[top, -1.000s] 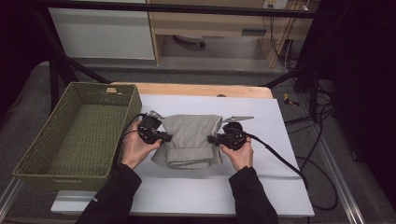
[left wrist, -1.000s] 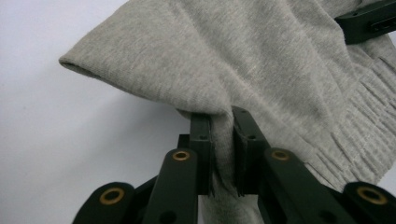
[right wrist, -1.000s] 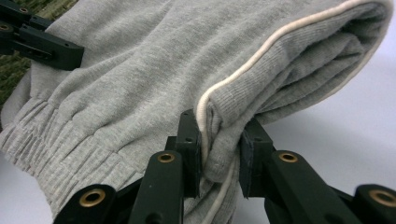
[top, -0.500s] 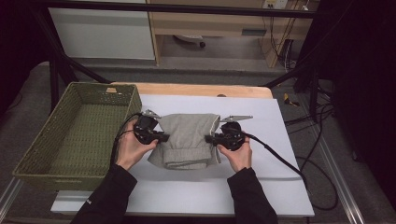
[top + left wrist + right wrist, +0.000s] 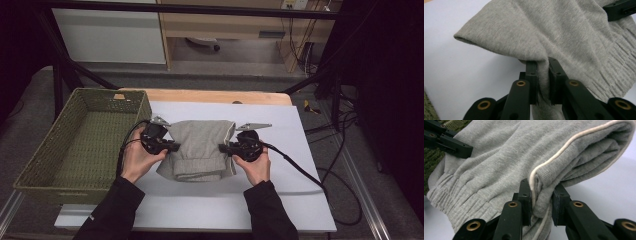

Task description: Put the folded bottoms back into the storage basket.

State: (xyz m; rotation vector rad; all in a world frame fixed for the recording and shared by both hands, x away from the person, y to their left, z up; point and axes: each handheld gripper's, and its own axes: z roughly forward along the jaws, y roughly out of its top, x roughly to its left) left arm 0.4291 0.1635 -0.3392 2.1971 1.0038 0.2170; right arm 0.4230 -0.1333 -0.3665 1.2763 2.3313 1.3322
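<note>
basket [image 5: 80, 145]: green wicker, left on table, just beside the sheet | sheet [image 5: 280, 200]: white, covers most of table | table [image 5: 210, 96]: wooden far edge bare | cables [image 5: 345, 145]: on floor, right | cabinet [image 5: 110, 35]: white, behind table

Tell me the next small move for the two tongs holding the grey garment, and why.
Probably lift both together and carry leftward toward the green basket. The left tongs and right tongs are each clamped on a side of the folded grey garment, which already hangs between them.
</note>
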